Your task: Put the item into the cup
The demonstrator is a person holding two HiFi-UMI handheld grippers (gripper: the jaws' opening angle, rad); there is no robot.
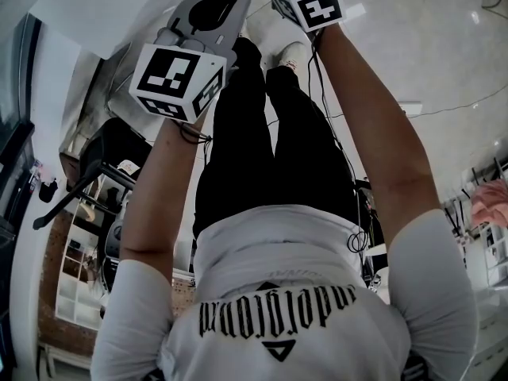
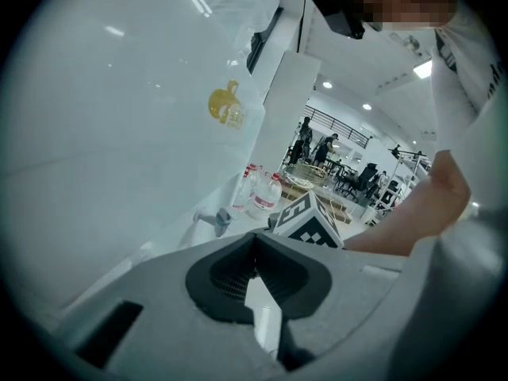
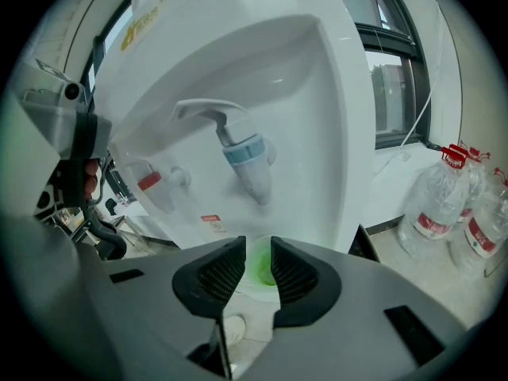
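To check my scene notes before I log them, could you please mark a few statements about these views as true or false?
1. The right tool faces a water dispenser with a blue-and-white tap. True.
2. A green object shows in the gap between the right tool's jaws. True.
3. The left tool grips a yellow cup. False: its jaws meet with nothing between them; the small yellow object lies far off.
4. In the right gripper view, the water bottles stand left of the dispenser. False: they stand at its right.
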